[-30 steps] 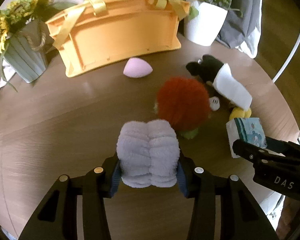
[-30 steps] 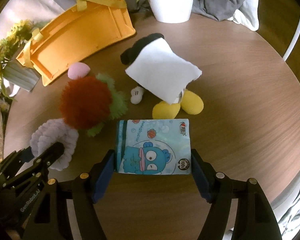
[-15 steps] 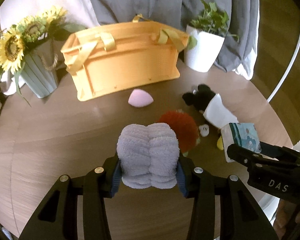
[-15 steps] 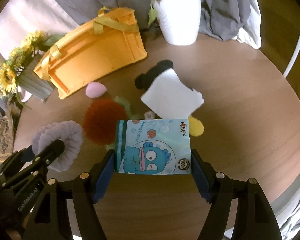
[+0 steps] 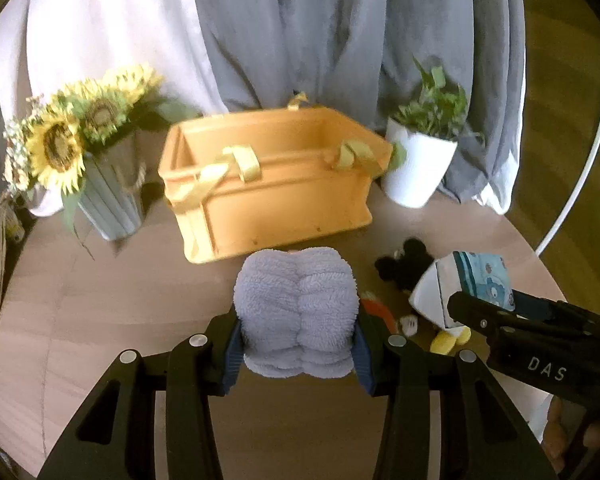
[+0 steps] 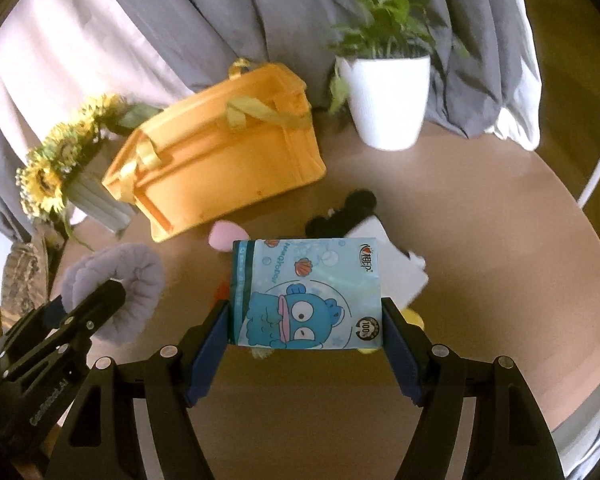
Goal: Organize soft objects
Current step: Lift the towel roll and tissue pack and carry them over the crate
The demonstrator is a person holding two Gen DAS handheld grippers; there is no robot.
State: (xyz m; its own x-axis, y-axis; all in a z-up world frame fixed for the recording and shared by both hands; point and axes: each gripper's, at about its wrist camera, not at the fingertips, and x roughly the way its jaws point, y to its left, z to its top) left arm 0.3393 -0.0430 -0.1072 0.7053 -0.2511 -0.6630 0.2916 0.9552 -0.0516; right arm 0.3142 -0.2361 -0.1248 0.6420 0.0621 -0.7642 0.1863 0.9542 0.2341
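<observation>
My left gripper [image 5: 298,354] is shut on a folded lavender fluffy towel [image 5: 296,312], held above the round wooden table; the towel also shows in the right wrist view [image 6: 118,284]. My right gripper [image 6: 306,340] is shut on a blue cartoon tissue pack [image 6: 306,292], also seen in the left wrist view [image 5: 484,280]. An open orange basket [image 5: 272,184] with yellow handles stands at the back of the table, ahead of both grippers. Below lie a black-eared plush [image 6: 358,204] under a white tissue [image 6: 396,276], a pink sponge [image 6: 224,234], and a mostly hidden red plush [image 5: 376,310].
A sunflower vase [image 5: 108,196] stands left of the basket and a white plant pot [image 5: 418,172] to its right. Grey and white curtains hang behind. The table edge [image 6: 580,248] curves along the right.
Both grippers have risen and tilted up with their loads, so the basket's open top and the curtains now show. The plush toys have dropped lower in view.
</observation>
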